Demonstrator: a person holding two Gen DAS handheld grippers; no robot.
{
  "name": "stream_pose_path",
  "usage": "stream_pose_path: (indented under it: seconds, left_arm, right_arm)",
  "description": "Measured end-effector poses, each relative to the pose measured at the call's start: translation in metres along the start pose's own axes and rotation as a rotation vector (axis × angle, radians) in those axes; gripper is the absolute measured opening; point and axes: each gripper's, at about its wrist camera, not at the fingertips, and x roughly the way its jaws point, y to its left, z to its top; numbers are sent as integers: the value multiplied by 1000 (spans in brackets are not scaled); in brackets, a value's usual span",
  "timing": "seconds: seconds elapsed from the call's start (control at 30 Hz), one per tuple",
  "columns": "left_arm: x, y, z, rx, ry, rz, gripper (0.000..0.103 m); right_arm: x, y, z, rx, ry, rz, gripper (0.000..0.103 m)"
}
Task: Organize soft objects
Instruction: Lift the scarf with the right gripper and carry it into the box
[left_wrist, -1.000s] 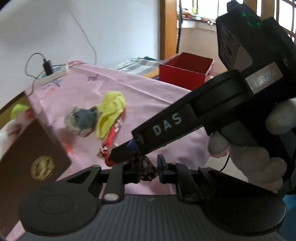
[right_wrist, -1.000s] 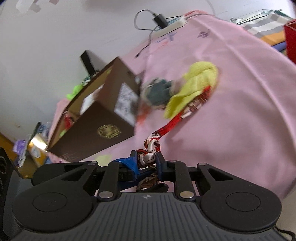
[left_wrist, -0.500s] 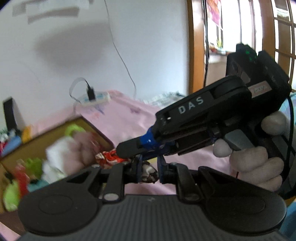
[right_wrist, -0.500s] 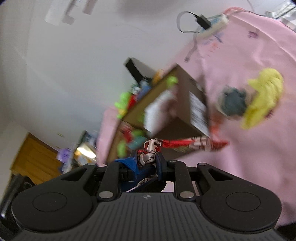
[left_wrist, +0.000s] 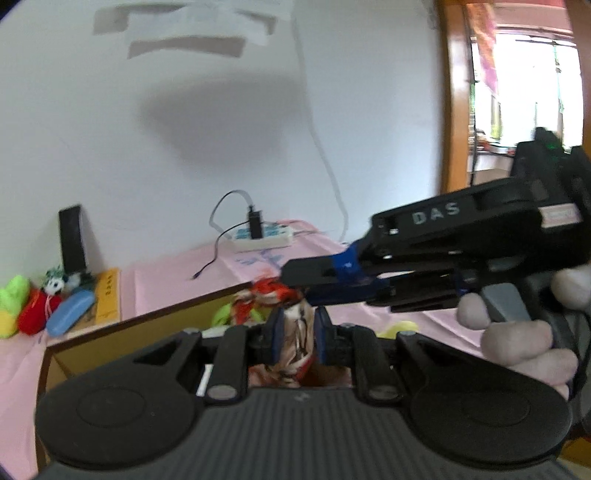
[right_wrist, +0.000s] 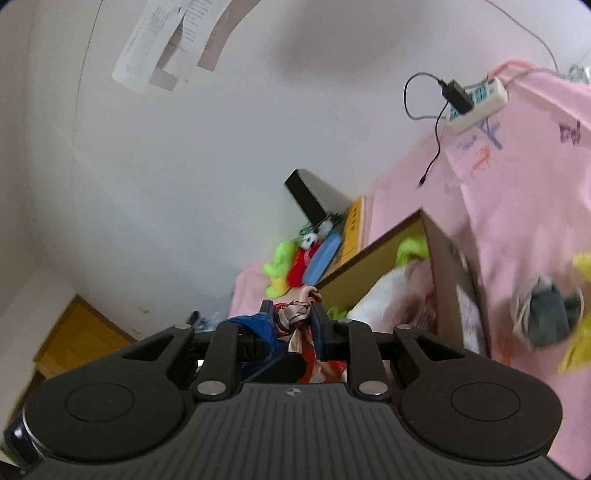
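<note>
A pink cloth (right_wrist: 535, 192) with little drawings covers the worktop, right up to a plain white wall (left_wrist: 184, 147). Papers (right_wrist: 166, 44) are stuck high on the wall. A white power strip (left_wrist: 264, 238) lies by the wall with a black charger plugged in and a thin cord trailing off. At the far right there is a wooden door frame (left_wrist: 452, 110) and a bright window.

A brown cardboard box (left_wrist: 155, 325) sits open on the cloth, with soft toys inside. Behind it, in the corner, lie a green plush, a red plush (left_wrist: 35, 314) and a blue case (left_wrist: 70, 312), near a black thing leaning on the wall.

The left gripper (left_wrist: 297, 334) has its jaws pinched tight on a red and white patterned cloth (left_wrist: 295, 332), held above the box. The right gripper (right_wrist: 293, 319) pinches the same cloth. A gloved hand (left_wrist: 524, 332) holds it.

A grey sock (right_wrist: 546, 321) and a yellow cloth (right_wrist: 576, 347) lie on the pink cloth beside the box.
</note>
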Motion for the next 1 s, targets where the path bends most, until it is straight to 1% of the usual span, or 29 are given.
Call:
stream_pose_path:
  seconds: [0.17,0.3,0.47,0.57,0.67,0.77,0.8,0.93,1.0]
  left_arm:
    - [27,19,-7,-54,53,26,15]
    - [49,27,-16,-82,111,57,15]
    - [73,38,-23,-116,172,81,15]
    - [86,45,-26,-144,204,91,15]
    - [98,49,-27,-152,240,113,16]
    - [103,50,-28,-157,263,116,16]
    - [104,50,-29,-156,269,117,16]
    - [109,54,-31,-168,281,122,17]
    - [111,54,-31,-175,284,123,17]
  right_arm:
    - [22,-10,5,-36,-18,-69,2]
    - [38,-20,7,-38,-18,-105,2]
    - [60,-26,5,-100,-9,-193,2]
    - [71,-25,2,-171,3,-247,2]
    - [81,-24,-2,-238,22,-299,3]
    - [93,-22,-7,-296,54,-358,7]
    - [96,-21,-9,-323,61,-376,7]
    - [104,-14,-15,-419,85,-421,7]
    - [103,-12,-16,-439,93,-431,7]
